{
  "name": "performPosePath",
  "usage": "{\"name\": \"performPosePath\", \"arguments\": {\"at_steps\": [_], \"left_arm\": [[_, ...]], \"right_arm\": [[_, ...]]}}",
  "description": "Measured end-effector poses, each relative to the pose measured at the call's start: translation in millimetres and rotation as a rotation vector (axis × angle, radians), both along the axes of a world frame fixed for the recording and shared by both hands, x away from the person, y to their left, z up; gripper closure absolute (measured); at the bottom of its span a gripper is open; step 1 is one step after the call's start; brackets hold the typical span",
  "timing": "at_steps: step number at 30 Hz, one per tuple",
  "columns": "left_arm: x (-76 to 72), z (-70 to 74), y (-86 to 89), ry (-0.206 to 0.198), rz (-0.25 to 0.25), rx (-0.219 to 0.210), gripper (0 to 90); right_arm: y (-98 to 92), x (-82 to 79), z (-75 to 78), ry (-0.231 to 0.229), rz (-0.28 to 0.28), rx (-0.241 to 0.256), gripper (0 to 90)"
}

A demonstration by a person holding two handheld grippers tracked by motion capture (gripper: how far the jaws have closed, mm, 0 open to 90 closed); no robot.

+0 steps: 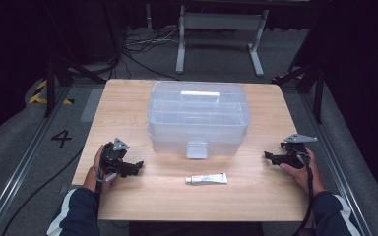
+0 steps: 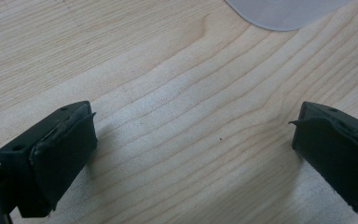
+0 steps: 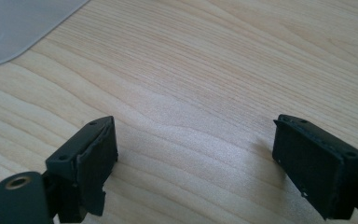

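Counting 1 tube [image 1: 206,179], 1 box [image 1: 199,118], 2 grippers [image 1: 128,166]

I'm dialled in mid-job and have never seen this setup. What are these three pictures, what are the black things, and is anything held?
A person sits at a wooden table, holding a handheld two-jaw gripper in each hand. The high view looks down from above: left gripper, right gripper. The other two pictures come from cameras riding on each gripper, looking along its black jaws at the wood: left gripper, right gripper. Both stand open and hold nothing. On the table are a clear plastic box, lid on, and a white tube lying in front of it, between the grippers.
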State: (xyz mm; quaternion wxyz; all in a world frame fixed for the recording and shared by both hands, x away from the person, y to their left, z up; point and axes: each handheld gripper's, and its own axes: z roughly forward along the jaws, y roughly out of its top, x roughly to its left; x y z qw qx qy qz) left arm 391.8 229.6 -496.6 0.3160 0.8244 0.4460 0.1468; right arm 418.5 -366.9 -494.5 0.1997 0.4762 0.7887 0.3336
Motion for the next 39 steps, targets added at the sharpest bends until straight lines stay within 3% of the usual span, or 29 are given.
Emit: {"name": "performPosePath", "arguments": {"at_steps": [10,18,25,29,39], "left_arm": [[0.4,0.2,7.8,-0.003,-0.076,0.003,0.0],[-3.9,0.5,12.7,-0.006,-0.105,0.009,0.3],[-3.6,0.4,14.9,-0.005,-0.127,0.006,0.3],[-3.5,0.4,15.0,-0.003,-0.128,0.005,0.2],[-3.4,0.5,15.1,-0.004,-0.13,0.007,0.2]], "right_arm": [[-0.1,0.2,0.0,0.0,0.002,0.0,14.1],[-3.1,0.8,2.1,0.021,0.031,-0.009,14.3],[-2.2,-1.0,5.9,0.037,0.067,-0.012,19.7],[-2.4,-5.4,20.2,-0.006,0.084,0.023,23.0],[2.6,-16.4,52.5,-0.112,0.104,0.038,26.0]]}}
